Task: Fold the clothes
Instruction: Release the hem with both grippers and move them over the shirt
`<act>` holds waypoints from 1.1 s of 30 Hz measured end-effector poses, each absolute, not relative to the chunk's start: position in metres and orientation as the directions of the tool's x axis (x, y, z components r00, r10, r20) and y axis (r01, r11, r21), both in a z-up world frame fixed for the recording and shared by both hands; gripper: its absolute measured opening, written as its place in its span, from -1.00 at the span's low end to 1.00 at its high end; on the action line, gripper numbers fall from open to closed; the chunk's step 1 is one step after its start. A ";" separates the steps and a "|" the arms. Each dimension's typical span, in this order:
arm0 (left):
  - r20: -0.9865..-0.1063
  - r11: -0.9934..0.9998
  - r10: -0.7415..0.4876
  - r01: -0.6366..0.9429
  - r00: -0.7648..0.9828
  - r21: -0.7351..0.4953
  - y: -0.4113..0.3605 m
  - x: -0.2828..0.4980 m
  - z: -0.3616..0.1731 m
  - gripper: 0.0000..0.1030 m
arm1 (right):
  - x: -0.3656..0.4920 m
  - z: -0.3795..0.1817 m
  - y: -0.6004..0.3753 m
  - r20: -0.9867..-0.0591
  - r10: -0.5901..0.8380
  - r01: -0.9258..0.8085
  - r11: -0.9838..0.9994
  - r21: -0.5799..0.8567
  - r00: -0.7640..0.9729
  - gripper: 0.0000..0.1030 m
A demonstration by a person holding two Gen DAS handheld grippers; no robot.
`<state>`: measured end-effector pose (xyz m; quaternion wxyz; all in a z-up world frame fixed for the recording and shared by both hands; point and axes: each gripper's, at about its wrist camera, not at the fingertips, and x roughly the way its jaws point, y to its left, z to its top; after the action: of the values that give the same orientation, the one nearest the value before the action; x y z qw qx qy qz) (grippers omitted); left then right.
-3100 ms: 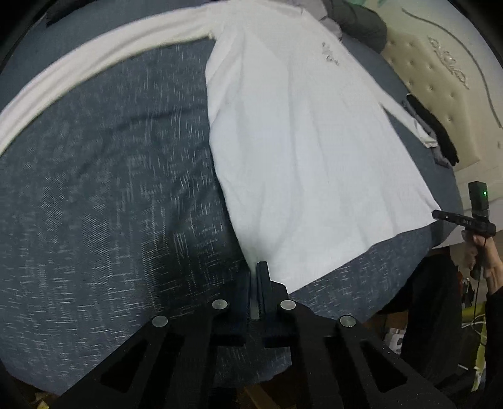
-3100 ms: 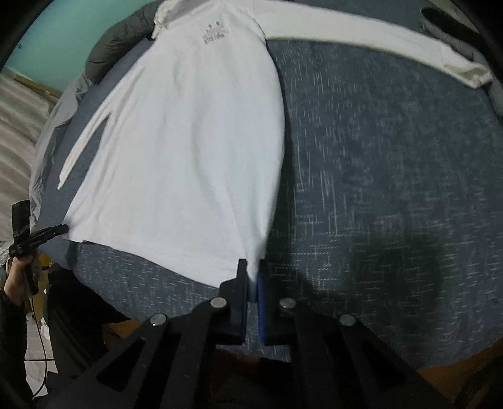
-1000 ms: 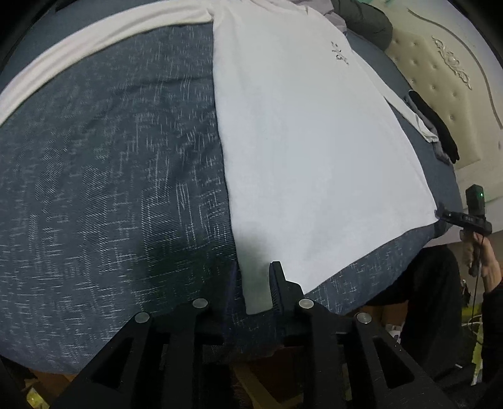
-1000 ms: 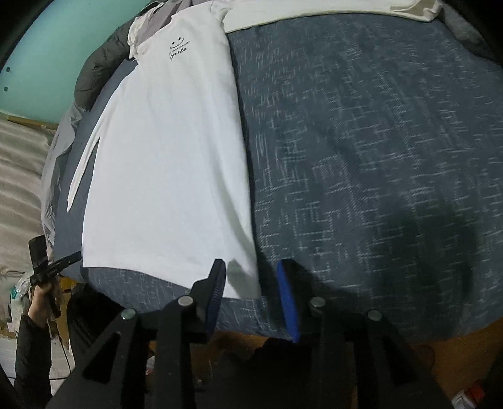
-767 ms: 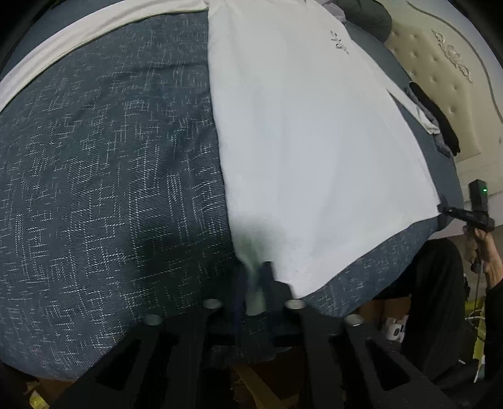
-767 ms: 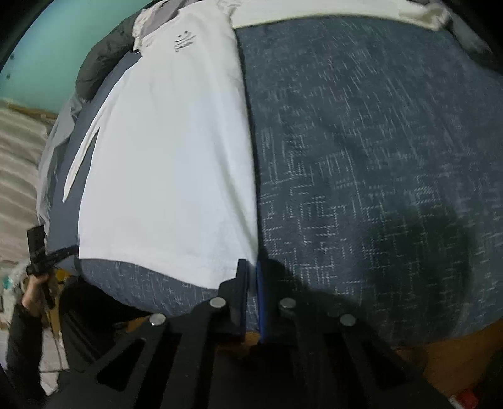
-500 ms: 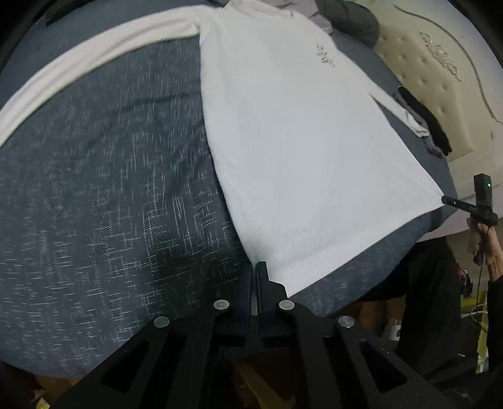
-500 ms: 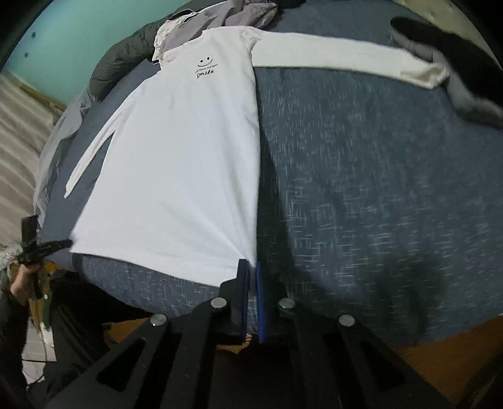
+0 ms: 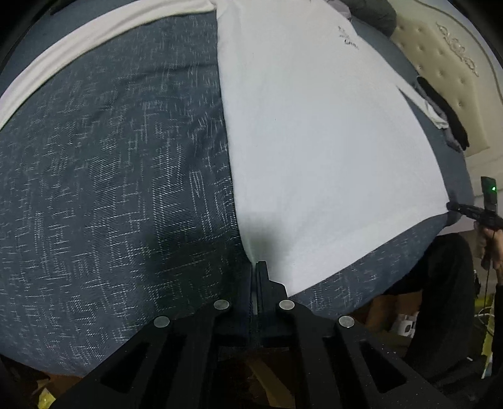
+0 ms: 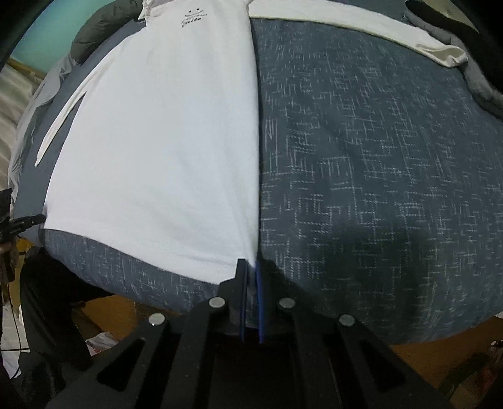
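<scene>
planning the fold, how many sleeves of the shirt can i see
2. One sleeve stretches sideways across the bedspread past the shirt; the other sleeve lies along the body's far side.

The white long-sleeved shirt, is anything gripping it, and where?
Both. The left gripper and right gripper each pinch one bottom hem corner of the white long-sleeved shirt.

I am seeing the shirt (image 9: 314,132) lying flat on the bed (image 9: 110,188), its hem at the near edge. The headboard (image 9: 440,72) is standing behind, to the right.
</scene>
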<state>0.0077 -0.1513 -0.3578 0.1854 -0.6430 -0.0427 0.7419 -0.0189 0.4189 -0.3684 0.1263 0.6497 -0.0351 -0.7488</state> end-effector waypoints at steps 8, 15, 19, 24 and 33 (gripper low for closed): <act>-0.918 -0.937 0.337 -0.167 -0.208 -0.306 -0.166 -0.028 -0.331 -0.63 | -0.033 -0.339 0.445 -0.940 -0.259 0.087 -0.965 0.246 -0.220 -0.57; -0.879 -0.938 0.345 -0.109 -0.328 -0.328 -0.183 -0.072 -0.303 -0.46 | -0.090 -0.318 0.432 -0.855 -0.353 0.048 -0.931 0.363 -0.379 -0.44; -0.843 -0.920 0.383 -0.078 -0.378 -0.383 -0.179 -0.098 -0.308 -0.42 | -0.129 -0.318 0.395 -0.809 -0.413 0.052 -0.900 0.433 -0.418 -0.43; -0.816 -0.906 0.394 -0.029 -0.422 -0.422 -0.172 -0.164 -0.316 -0.42 | -0.155 -0.321 0.354 -0.759 -0.505 0.091 -0.851 0.517 -0.410 -0.43; -0.789 -0.873 0.414 0.046 -0.454 -0.485 -0.173 -0.267 -0.357 -0.42 | -0.171 -0.326 0.342 -0.758 -0.542 0.138 -0.836 0.531 -0.364 -0.43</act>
<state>-0.2672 -0.1731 -0.3573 0.1117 -0.5104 -0.2253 0.8223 -0.1708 0.3416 -0.3261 0.2118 0.5227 -0.1931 -0.8029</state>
